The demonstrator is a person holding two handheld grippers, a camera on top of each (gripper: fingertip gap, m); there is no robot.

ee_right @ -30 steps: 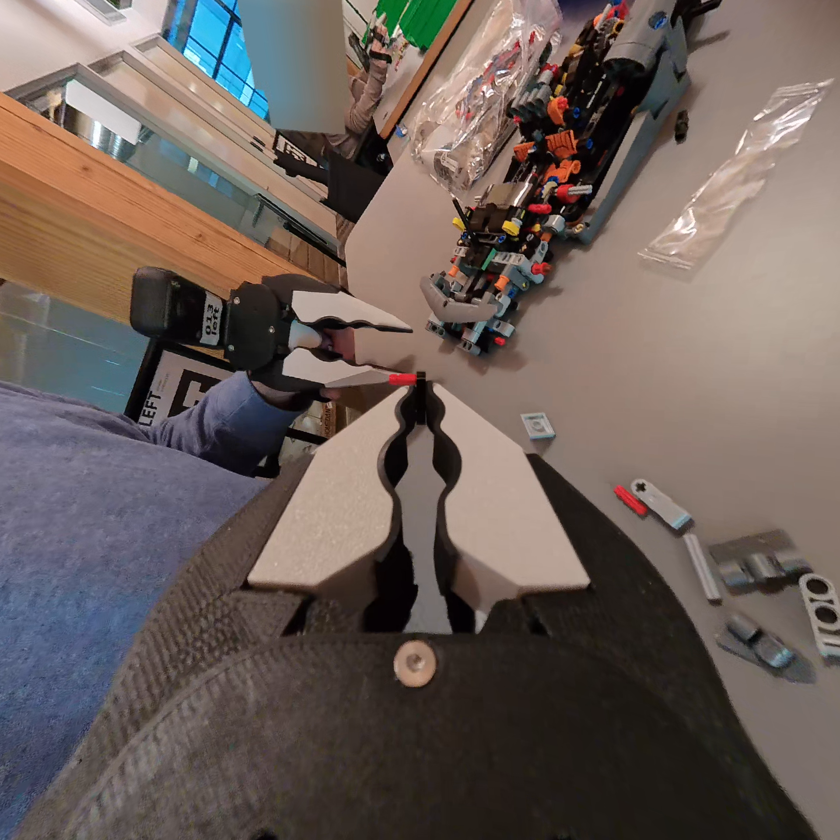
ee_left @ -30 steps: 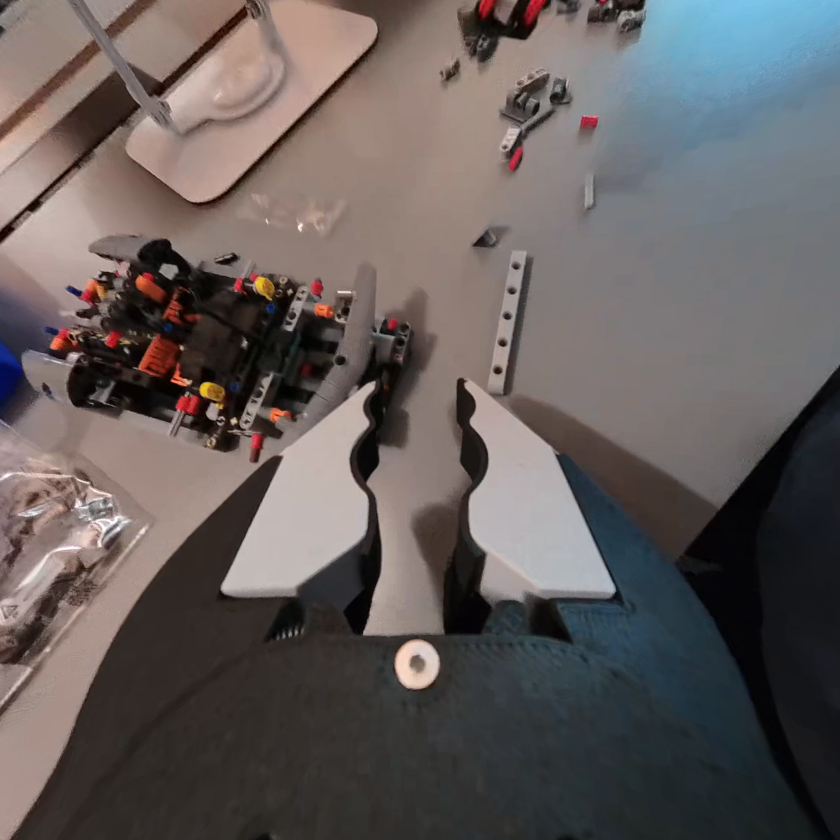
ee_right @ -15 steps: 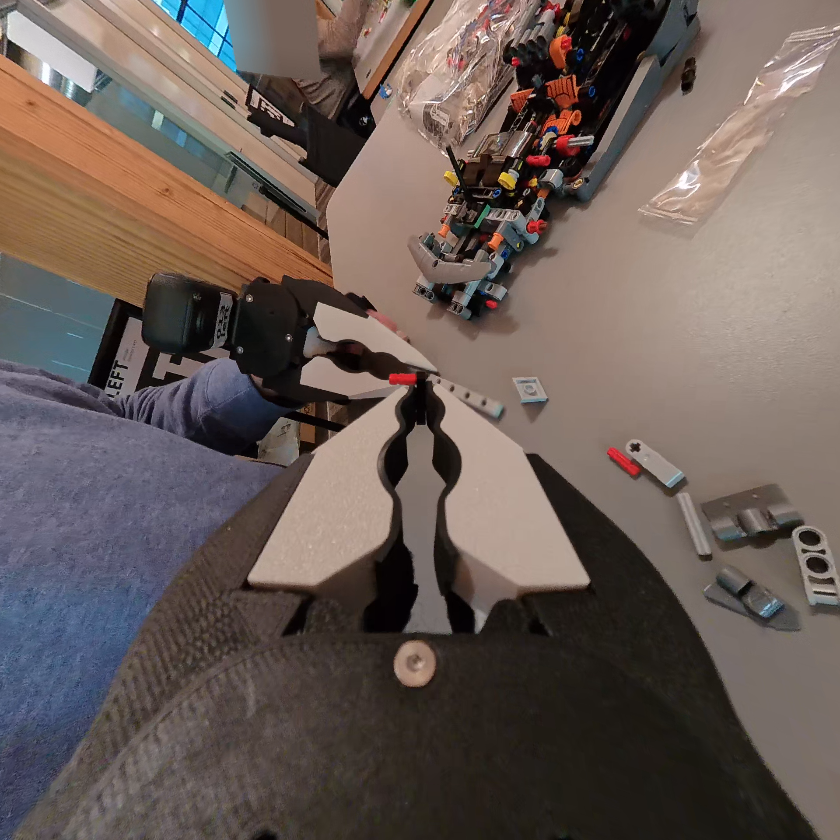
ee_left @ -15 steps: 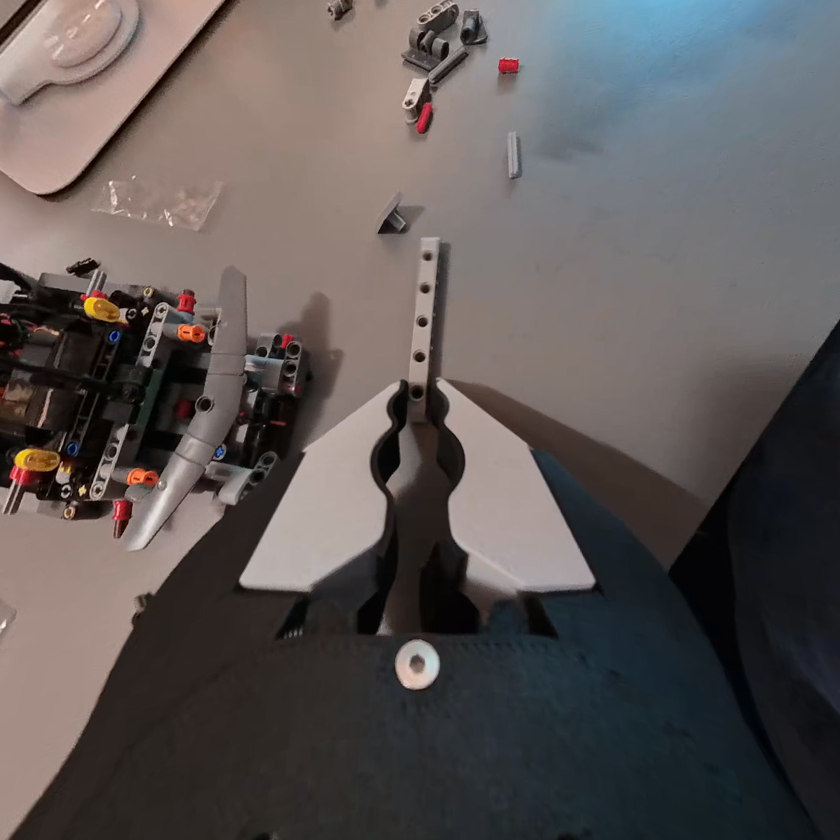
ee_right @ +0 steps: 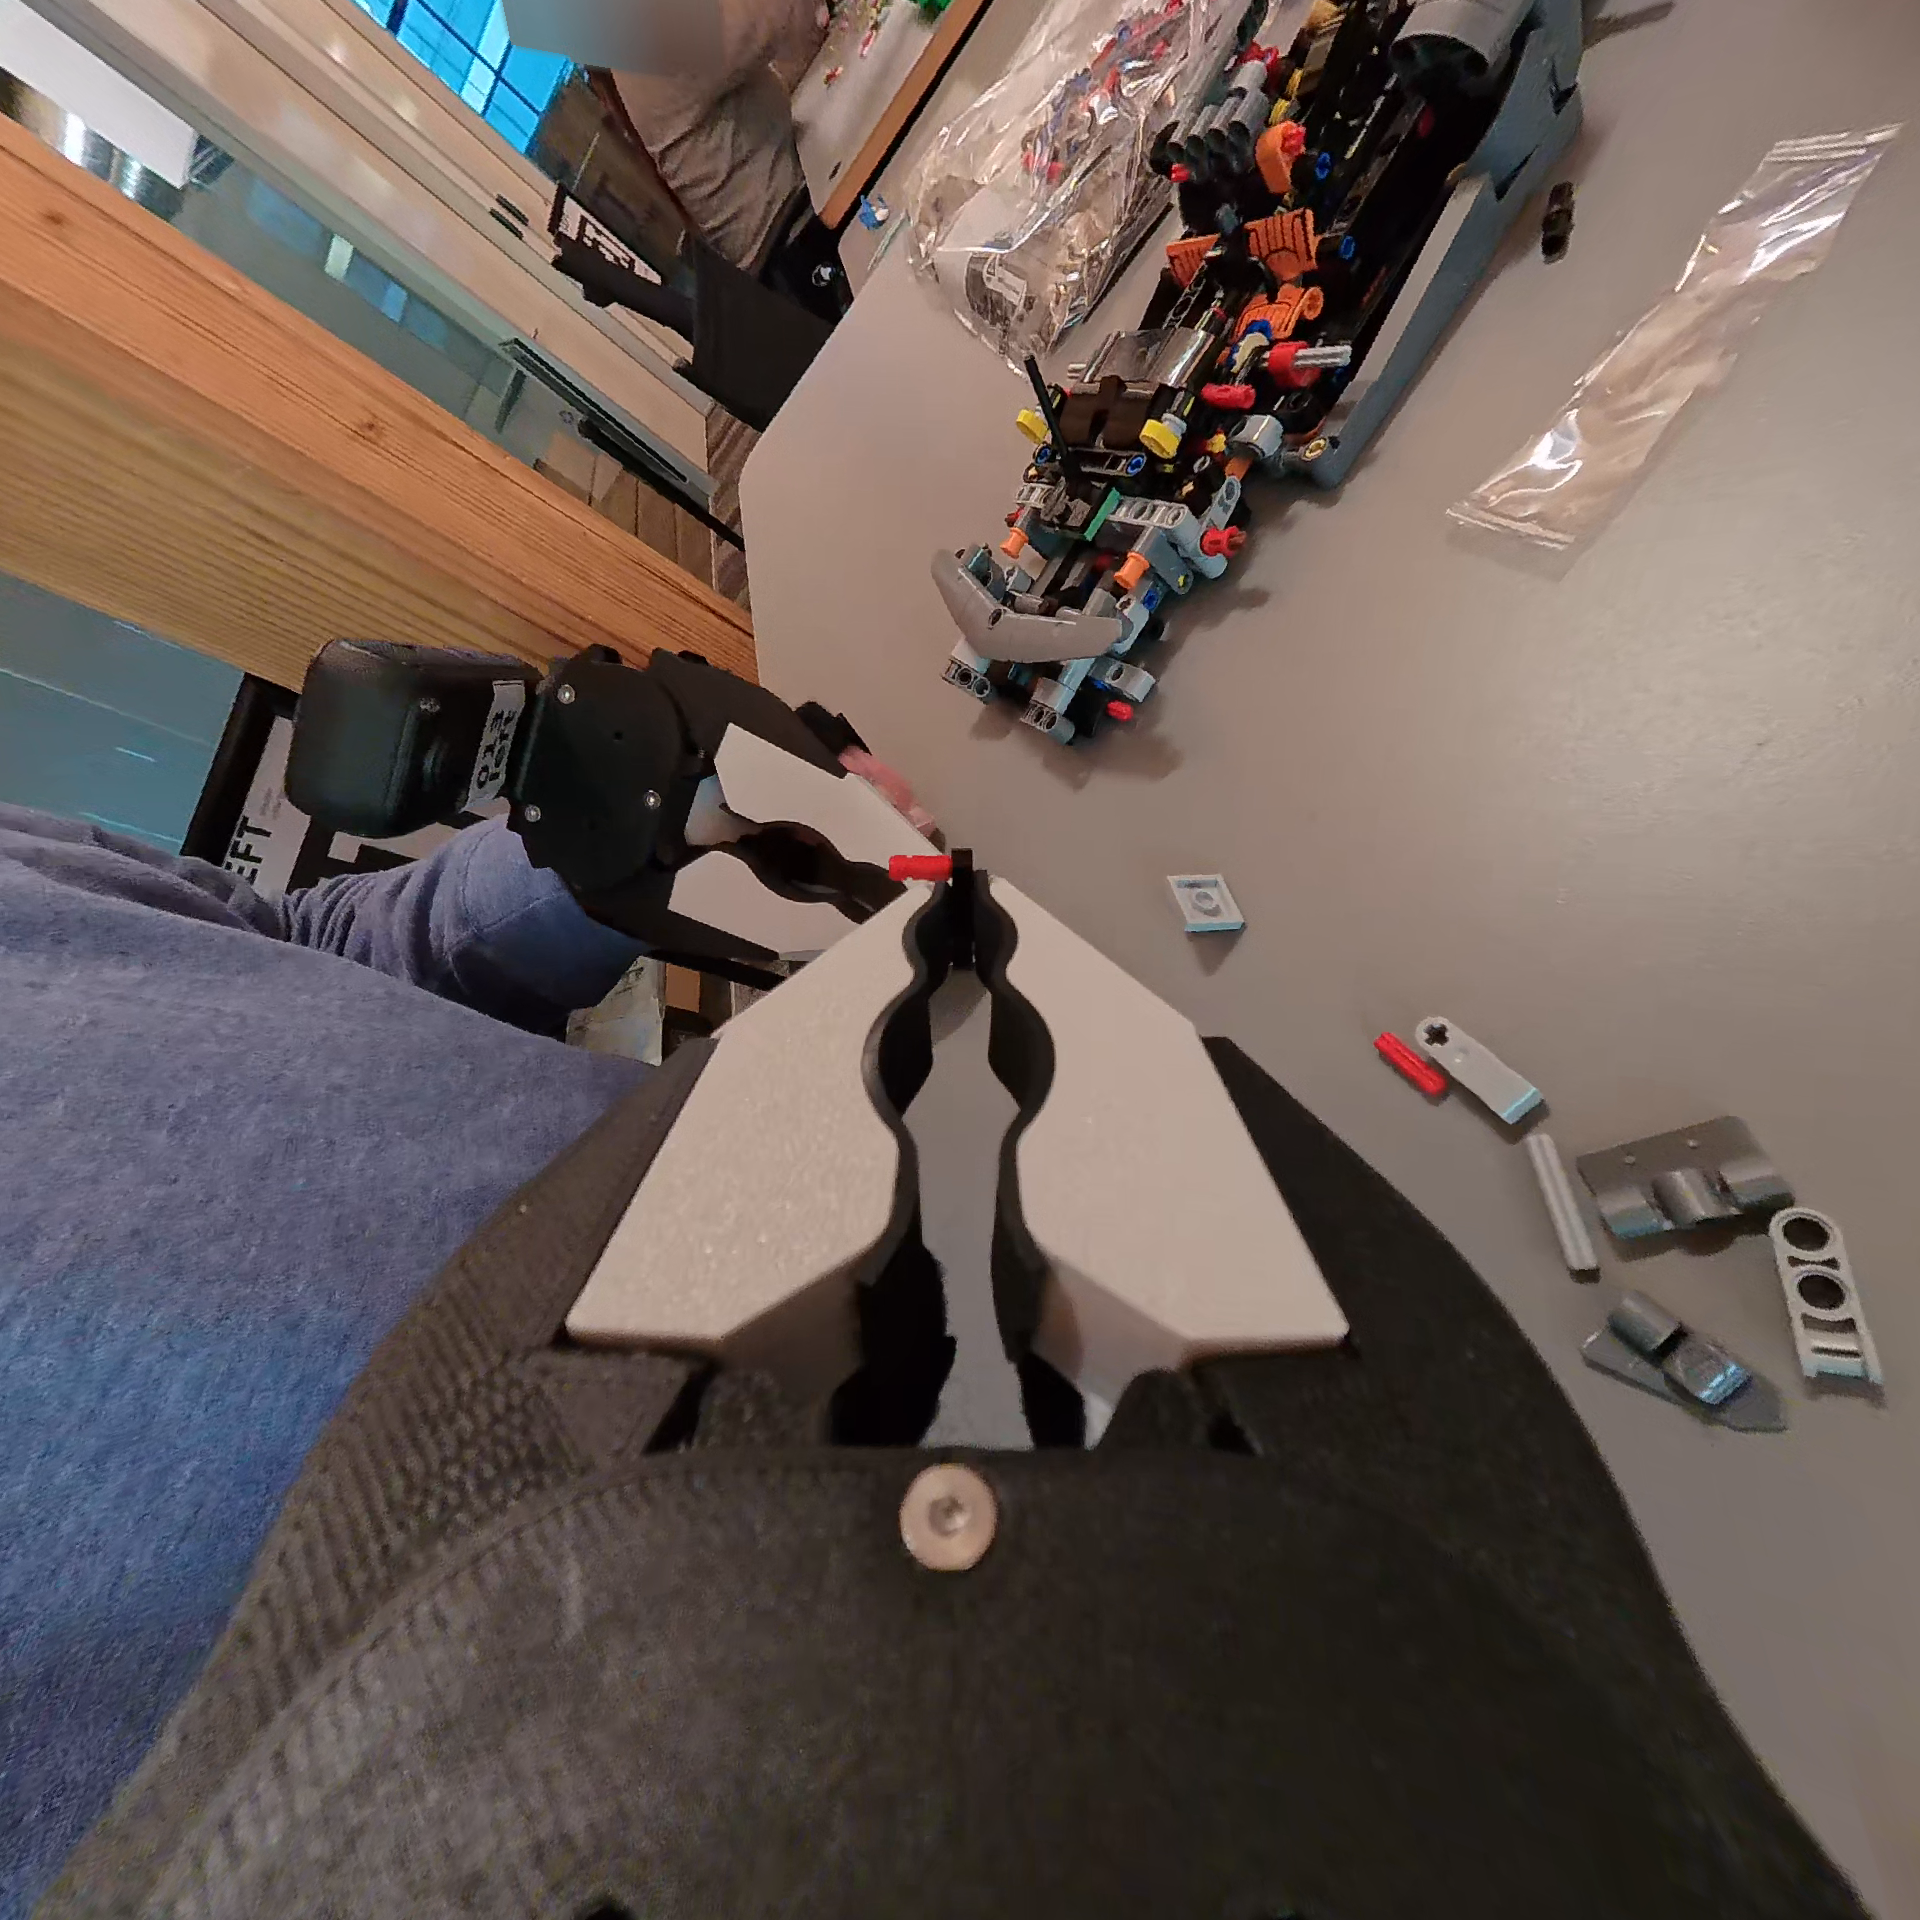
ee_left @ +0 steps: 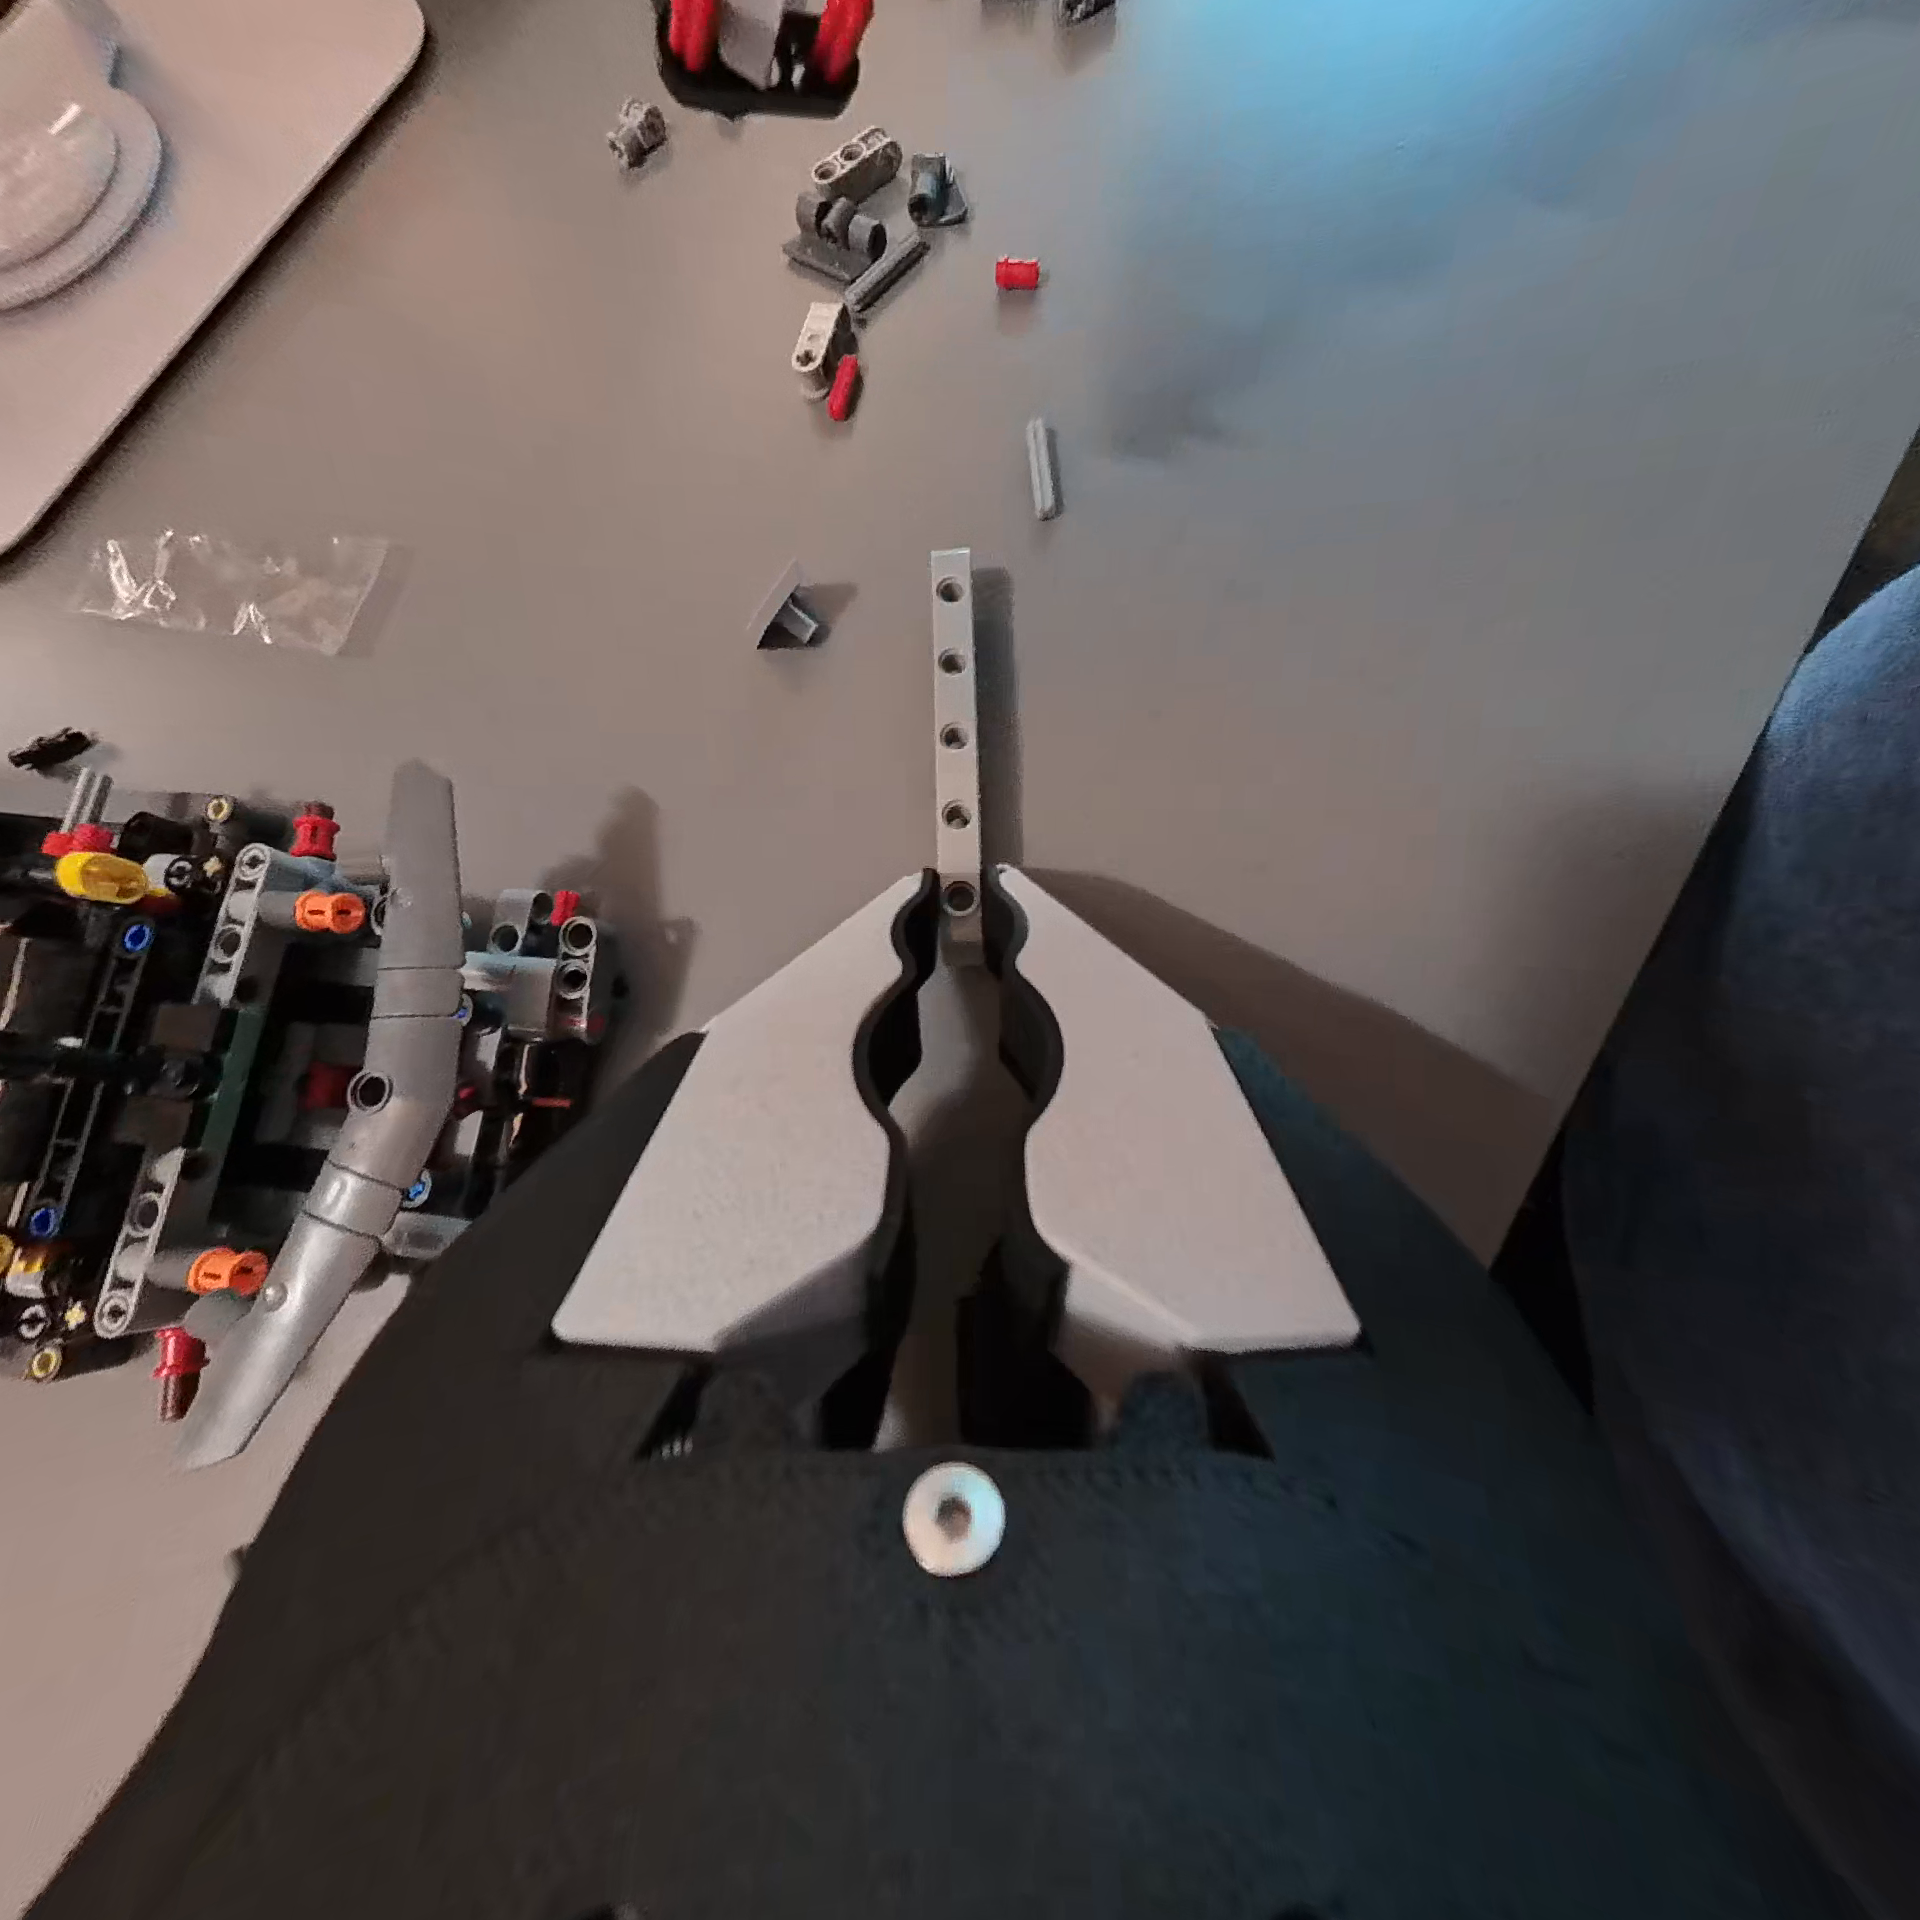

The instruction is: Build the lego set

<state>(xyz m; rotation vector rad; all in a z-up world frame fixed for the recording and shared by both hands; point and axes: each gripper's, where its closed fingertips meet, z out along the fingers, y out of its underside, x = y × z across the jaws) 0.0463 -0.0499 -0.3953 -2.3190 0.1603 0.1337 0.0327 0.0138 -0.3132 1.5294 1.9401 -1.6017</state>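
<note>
My left gripper is shut on the near end of a light grey beam with holes and holds it pointing forward just above the grey table. The part-built lego car lies to its left. My right gripper is shut on a small black piece with a red pin sticking out to the left. In the right wrist view the left gripper is close to that pin, its beam hidden behind my right fingers. The car lies farther back.
Loose parts lie ahead: a red pin, a grey axle, dark grey pieces, a small wedge. There is also a clear bag, a stand base, a square tile, grey parts and a bag of parts. The grippers' ends are close to 11 cm from one another. My left gripper's tips are some 7 cm from the square tile. Look for it in the left wrist view too.
My left gripper moved right from beside the car to the grey beam, shut on it and raised it towards the right gripper. The right gripper kept hold of its pin piece.
</note>
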